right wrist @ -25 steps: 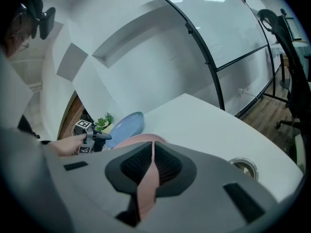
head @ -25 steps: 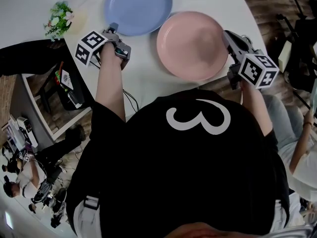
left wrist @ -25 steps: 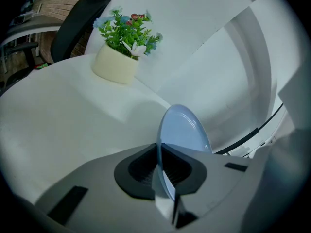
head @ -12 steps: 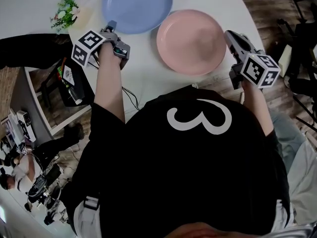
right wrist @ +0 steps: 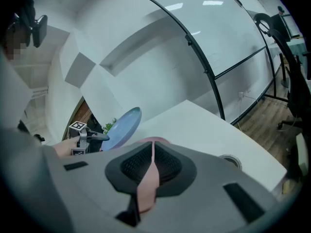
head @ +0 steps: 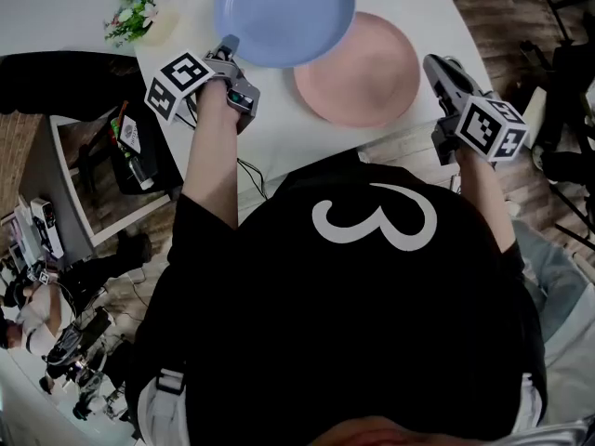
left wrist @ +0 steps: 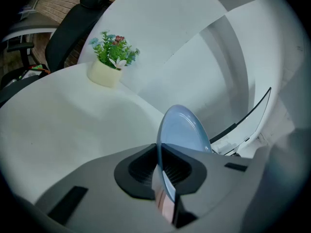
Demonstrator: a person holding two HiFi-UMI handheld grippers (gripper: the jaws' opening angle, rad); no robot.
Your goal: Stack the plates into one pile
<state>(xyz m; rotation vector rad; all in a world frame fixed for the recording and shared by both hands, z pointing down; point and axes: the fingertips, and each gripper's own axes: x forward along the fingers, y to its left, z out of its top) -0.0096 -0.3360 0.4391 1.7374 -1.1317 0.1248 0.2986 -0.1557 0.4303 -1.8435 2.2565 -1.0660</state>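
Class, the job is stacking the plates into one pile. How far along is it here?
Done: the left gripper is shut on the blue plate's rim, and the right gripper is shut on the pink plate's rim. In hand: the blue plate is held tilted, its edge overlapping the pink plate in the head view. Left: no pile yet; one plate must be set on the other and both let go.

Setting: office or lab workspace; white table [head: 279, 133]; black-framed glass partition [right wrist: 214, 28]; black office chair [left wrist: 73, 28]; brick wall [left wrist: 53, 4]; wood-plank floor [right wrist: 257, 120]; small potted plant [left wrist: 112, 57]; open shelf of clutter [head: 121, 156]; cabled equipment on floor [head: 74, 360].
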